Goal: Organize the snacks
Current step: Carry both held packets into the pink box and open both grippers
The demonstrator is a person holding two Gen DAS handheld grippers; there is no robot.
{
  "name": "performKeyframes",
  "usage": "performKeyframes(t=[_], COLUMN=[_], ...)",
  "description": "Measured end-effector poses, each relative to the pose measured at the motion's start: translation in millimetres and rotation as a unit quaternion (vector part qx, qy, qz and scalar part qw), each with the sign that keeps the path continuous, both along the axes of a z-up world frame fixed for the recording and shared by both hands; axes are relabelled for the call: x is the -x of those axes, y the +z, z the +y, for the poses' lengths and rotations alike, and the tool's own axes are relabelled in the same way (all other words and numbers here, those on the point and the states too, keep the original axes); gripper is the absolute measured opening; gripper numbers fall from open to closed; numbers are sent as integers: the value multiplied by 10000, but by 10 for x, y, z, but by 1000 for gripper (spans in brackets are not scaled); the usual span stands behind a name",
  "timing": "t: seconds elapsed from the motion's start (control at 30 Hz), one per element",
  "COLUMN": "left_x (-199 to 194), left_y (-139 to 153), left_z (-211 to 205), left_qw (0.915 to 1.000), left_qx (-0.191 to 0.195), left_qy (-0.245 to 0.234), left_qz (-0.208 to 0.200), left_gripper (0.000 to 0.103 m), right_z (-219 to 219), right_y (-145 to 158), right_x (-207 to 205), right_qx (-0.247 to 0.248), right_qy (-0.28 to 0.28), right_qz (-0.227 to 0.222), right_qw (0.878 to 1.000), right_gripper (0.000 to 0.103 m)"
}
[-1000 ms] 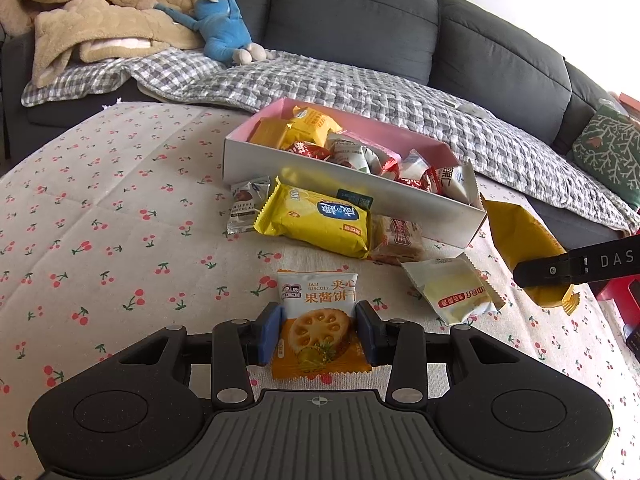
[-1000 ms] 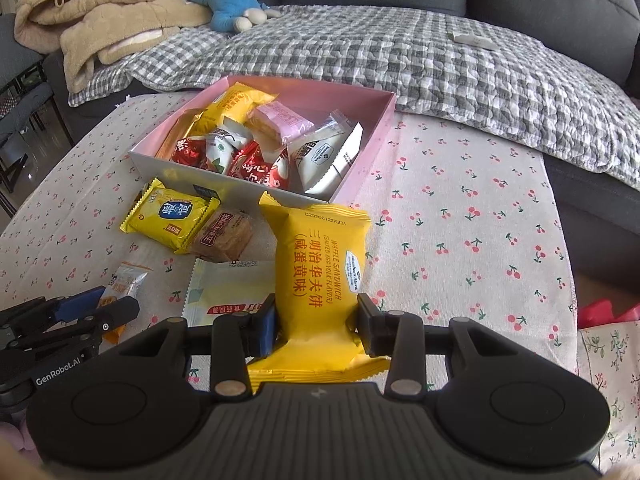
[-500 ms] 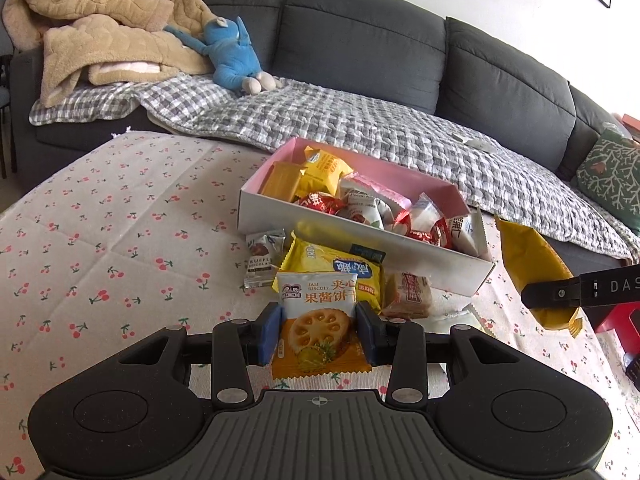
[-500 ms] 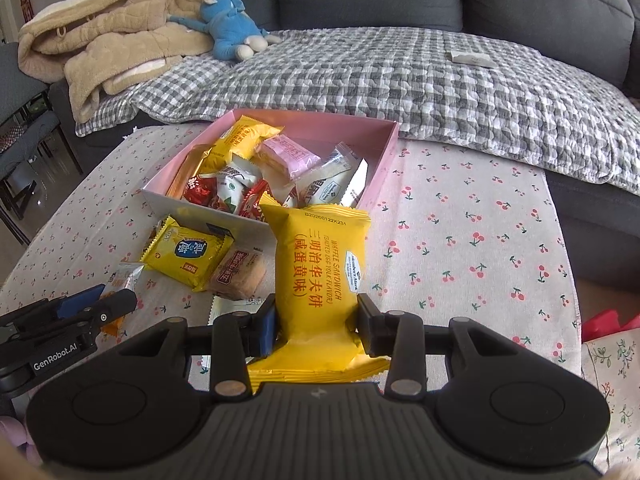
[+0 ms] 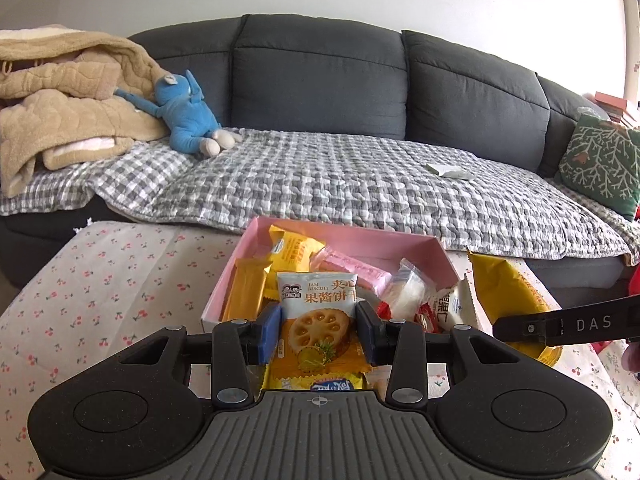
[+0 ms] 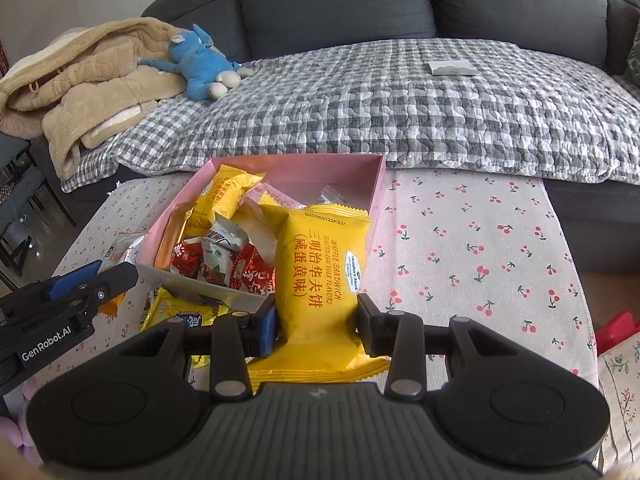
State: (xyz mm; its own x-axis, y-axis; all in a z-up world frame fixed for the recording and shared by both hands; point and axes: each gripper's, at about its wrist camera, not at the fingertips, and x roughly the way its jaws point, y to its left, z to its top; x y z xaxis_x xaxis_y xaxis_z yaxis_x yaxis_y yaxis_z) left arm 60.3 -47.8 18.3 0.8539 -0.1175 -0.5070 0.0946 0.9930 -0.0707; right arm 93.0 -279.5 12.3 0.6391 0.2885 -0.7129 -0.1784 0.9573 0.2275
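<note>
From your left wrist camera, your left gripper (image 5: 318, 330) has its jaws closed narrowly on a jam biscuit packet (image 5: 316, 320), the blue pads pressing both of its sides. The packet hangs in front of the near wall of the pink box (image 5: 436, 252), which sits on the cherry-print surface (image 5: 100, 280) and holds a heap of wrapped snacks. At the right edge you can see one black finger of your right gripper (image 5: 568, 326) across a yellow wrapper (image 5: 500, 280). Behind the box a checked blanket (image 5: 340, 176) covers the sofa seat, with a blue plush toy (image 5: 186, 114) at its left.

From your right wrist camera, your right gripper (image 6: 316, 322) has its jaws closed narrowly on a yellow waffle sandwich packet (image 6: 320, 276), held upright near its lower end. The packet stands over the near right corner of the pink box (image 6: 378, 184). Your left gripper (image 6: 80, 288) shows at the left, beside the box's near left corner. A yellow snack pack (image 6: 176, 312) lies on the surface (image 6: 480, 248) just in front of the box.
</note>
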Motion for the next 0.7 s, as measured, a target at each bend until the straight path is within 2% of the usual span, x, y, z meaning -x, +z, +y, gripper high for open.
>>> performKeyframes(t=[0.13, 0.37, 0.53, 0.7], left_x=[-301, -918, -1286, -1507], left_y=[34, -41, -187, -267], left_z=[-46, -118, -145, -203], left_qw=[9994, 9972, 9956, 9946], left_qx=[-125, 37, 211, 222], left_qy=[-305, -697, -737, -819], left_qz=[53, 275, 542, 591], left_gripper=[38, 38, 38, 38], right_z=[-13, -31, -46, -41], right_y=[-24, -99, -161, -187], right_x=[-160, -487, -681, -833], right_qx=[-262, -730, -1156, -1290], right_qy=[-220, -501, -587, -635], right_qz=[-29, -16, -54, -155], right_qw=[9994, 9961, 9915, 9895], right_gripper=[36, 37, 37, 37])
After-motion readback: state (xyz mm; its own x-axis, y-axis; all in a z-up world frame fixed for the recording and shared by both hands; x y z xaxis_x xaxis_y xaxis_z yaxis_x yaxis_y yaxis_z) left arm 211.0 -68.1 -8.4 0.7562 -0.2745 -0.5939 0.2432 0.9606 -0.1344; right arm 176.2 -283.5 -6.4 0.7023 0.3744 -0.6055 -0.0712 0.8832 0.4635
